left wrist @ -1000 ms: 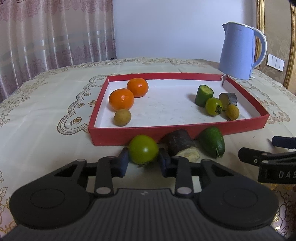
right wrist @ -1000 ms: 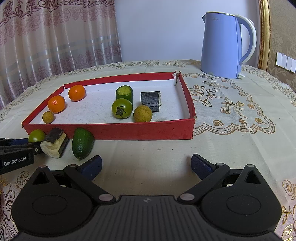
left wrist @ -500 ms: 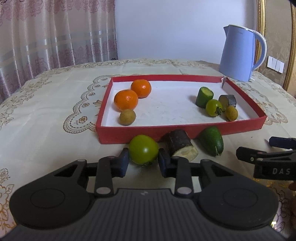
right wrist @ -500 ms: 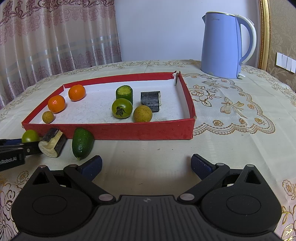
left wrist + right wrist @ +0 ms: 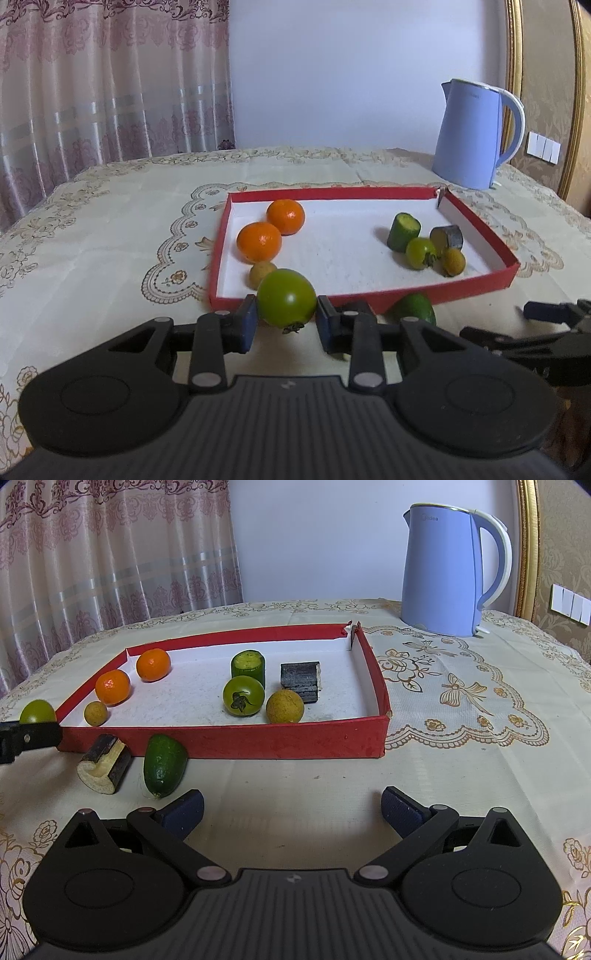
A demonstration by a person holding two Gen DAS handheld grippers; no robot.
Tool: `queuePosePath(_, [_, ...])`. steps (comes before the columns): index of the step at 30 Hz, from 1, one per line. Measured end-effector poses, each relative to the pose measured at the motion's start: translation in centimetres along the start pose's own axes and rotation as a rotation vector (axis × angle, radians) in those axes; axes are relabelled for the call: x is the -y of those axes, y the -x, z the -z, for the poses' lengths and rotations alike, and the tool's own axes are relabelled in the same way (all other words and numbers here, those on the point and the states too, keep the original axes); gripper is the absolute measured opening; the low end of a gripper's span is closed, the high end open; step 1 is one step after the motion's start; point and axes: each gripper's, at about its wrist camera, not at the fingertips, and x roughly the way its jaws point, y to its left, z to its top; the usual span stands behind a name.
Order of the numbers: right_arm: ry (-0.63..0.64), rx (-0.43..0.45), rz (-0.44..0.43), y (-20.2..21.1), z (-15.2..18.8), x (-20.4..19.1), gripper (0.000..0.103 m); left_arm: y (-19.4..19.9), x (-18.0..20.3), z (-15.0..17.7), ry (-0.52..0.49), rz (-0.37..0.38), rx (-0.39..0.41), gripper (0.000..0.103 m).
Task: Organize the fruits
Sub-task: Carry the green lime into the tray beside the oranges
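My left gripper (image 5: 284, 321) is shut on a green tomato (image 5: 287, 297), held above the table just before the near left corner of the red tray (image 5: 480, 288). In the right wrist view that tomato (image 5: 37, 712) shows at the far left over the left gripper's arm. Two oranges (image 5: 259, 242) and a small brown fruit (image 5: 260, 272) lie in the tray's left part. A cucumber piece (image 5: 248, 666), a second green tomato (image 5: 243, 696), a dark block (image 5: 300, 681) and a brown fruit (image 5: 285, 706) sit on its right. My right gripper (image 5: 291, 808) is open over bare cloth.
A sugarcane piece (image 5: 105, 762) and a green avocado-like fruit (image 5: 164, 764) lie on the tablecloth in front of the tray. A blue kettle (image 5: 448, 572) stands at the back right. Curtains hang behind the table on the left.
My left gripper has lifted the green tomato off the tablecloth and up to the level of the tray's front wall. The right gripper has stayed still.
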Motion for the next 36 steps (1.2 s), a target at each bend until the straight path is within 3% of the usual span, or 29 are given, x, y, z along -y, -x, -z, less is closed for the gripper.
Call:
queuePosePath(10, [0.000, 0.000, 0.000, 0.0, 0.0, 0.0, 0.103, -2.6, 1.8, -2.6, -0.054, 0.046, 0.013, 0.030])
queuePosePath(23, [0.008, -0.003, 0.007, -0.1, 0.0, 0.0, 0.103, -11.0, 2.9, -5.3, -0.076, 0.021, -0.086, 0.030])
queuePosePath(36, [0.017, -0.006, 0.016, -0.2, 0.0, -0.2, 0.103, -14.2, 2.4, -5.9, -0.053, 0.009, -0.113, 0.032])
